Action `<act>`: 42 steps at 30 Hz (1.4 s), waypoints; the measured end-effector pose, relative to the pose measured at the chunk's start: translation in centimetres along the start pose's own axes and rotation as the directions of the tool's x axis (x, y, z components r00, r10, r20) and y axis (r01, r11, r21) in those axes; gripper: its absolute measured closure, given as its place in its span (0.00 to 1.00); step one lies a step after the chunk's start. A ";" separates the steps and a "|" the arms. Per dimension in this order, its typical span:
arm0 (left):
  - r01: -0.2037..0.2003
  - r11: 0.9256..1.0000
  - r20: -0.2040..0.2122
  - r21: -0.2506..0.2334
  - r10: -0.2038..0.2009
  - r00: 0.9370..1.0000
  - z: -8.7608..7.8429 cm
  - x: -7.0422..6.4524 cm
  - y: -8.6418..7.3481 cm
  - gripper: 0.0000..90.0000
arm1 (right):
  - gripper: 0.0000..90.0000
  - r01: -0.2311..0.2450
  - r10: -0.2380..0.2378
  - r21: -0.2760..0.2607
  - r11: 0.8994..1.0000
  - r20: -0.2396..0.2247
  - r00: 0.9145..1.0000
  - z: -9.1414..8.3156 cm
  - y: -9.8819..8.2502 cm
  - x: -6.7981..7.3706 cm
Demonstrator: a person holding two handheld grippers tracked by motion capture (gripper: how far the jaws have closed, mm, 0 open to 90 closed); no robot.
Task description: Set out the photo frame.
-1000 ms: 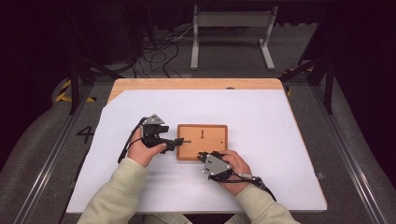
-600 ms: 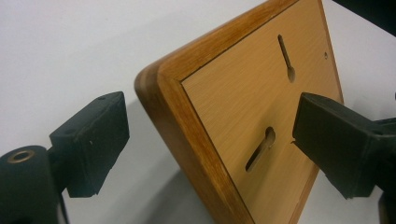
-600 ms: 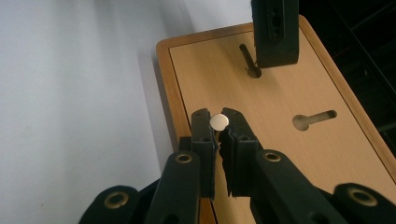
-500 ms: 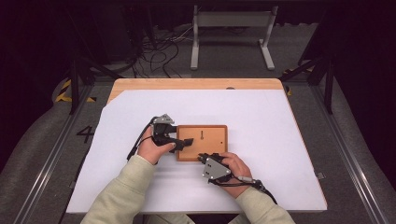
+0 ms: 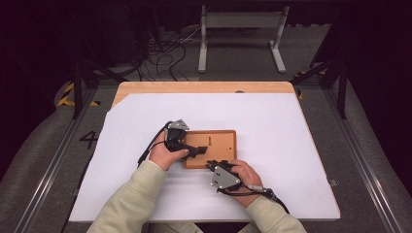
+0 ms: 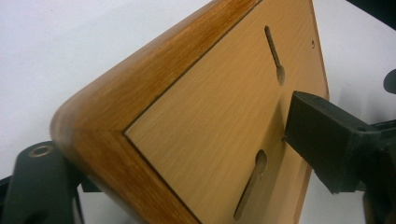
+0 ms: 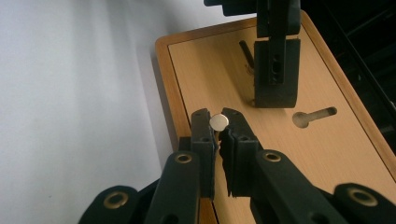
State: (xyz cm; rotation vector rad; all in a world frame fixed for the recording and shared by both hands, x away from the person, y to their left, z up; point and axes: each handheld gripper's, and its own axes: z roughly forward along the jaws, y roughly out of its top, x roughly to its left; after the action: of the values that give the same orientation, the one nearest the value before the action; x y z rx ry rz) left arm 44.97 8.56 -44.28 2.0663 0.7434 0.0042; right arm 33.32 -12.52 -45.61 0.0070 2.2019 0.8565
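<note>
A white sheet (image 5: pixel 272 126) covers most of the table (image 5: pixel 204 87), whose far edge shows bare along the top of the sheet. A wooden board (image 5: pixel 218 143) lies flat on the sheet, just below the centre of the high view. The left gripper (image 5: pixel 192 149) sits at the board's left edge, one jaw over its face. The right gripper (image 5: pixel 212 166) lies at the board's lower edge, to the right of the left one; between its jaws sits a small round-headed pin (image 7: pixel 218 122). Two keyhole slots (image 6: pixel 274 53) lie in the board's face. Beyond the table, a metal stand (image 5: pixel 240 34) occupies the upper centre.

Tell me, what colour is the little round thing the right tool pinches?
Silvery white. The round head shows best in the right gripper view, between the right tool tips.
</note>
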 end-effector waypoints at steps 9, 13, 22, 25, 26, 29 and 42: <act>0.030 1.000 0.021 0.002 -0.030 0.999 -0.5 0.1 0.0 0.27 | 0.93 -0.013 0.014 0.012 1.000 -0.010 1.000 -0.2 0.1 -0.1; 0.010 1.000 0.027 -0.001 -0.010 1.000 -0.8 0.1 -0.1 0.29 | 0.79 -0.071 0.071 0.012 0.997 -0.073 0.995 -0.9 0.2 -0.7; -0.036 0.999 0.060 -0.018 0.037 0.998 -2.3 -0.6 -0.1 0.43 | 0.59 -0.349 0.335 -0.122 0.929 -0.119 0.935 -5.5 -0.6 -3.9; -0.053 0.998 0.069 -0.016 0.054 0.996 -2.8 -0.9 -0.1 0.50 | 0.59 -0.398 0.384 -0.149 0.905 -0.114 0.916 -6.6 -1.2 -4.7; -0.073 0.997 0.077 -0.017 0.074 0.994 -3.1 -1.1 -0.1 0.50 | 0.59 -0.418 0.405 -0.160 0.895 -0.108 0.908 -7.2 -1.6 -5.1; -0.138 0.990 0.078 -0.012 0.138 0.987 -3.7 -2.0 -0.2 0.55 | 0.59 -0.486 0.479 -0.198 0.851 -0.085 0.874 -9.0 -3.0 -6.3; -0.364 0.928 0.114 0.079 0.354 0.928 -5.2 -5.6 -0.9 0.72 | 0.60 -0.617 0.638 -0.253 0.745 0.002 0.770 -12.4 -7.8 -9.1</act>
State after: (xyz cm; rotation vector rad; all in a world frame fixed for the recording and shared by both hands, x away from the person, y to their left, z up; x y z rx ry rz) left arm 38.50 10.02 -40.37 2.2539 0.3009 0.0725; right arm 33.59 -28.08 -38.15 0.7019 2.0019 1.4574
